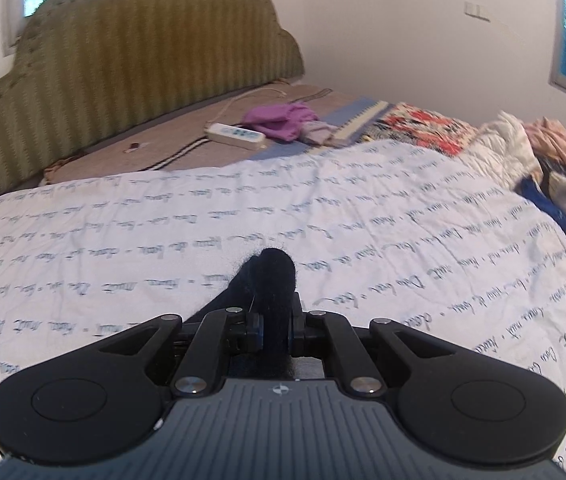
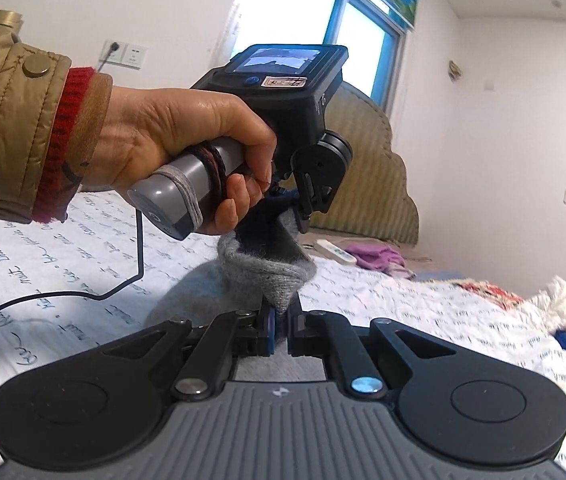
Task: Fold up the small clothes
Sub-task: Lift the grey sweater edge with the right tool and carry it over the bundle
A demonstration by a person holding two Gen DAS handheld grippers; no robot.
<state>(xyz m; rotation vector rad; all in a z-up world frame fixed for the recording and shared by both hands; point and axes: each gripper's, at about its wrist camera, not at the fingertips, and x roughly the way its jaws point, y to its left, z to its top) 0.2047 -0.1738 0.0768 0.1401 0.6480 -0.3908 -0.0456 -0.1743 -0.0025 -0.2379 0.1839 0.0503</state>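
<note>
Between left gripper [image 1: 275, 326] jaws, half-hidden sock [image 1: 273, 280]

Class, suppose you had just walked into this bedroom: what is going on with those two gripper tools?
A person is handling a small grey-and-dark knitted sock over a white bedsheet printed with handwriting. The right gripper is shut on its grey end. The left gripper, held in the person's left hand, is shut on its dark end. The sock hangs lifted between them, not yet folded.
</note>
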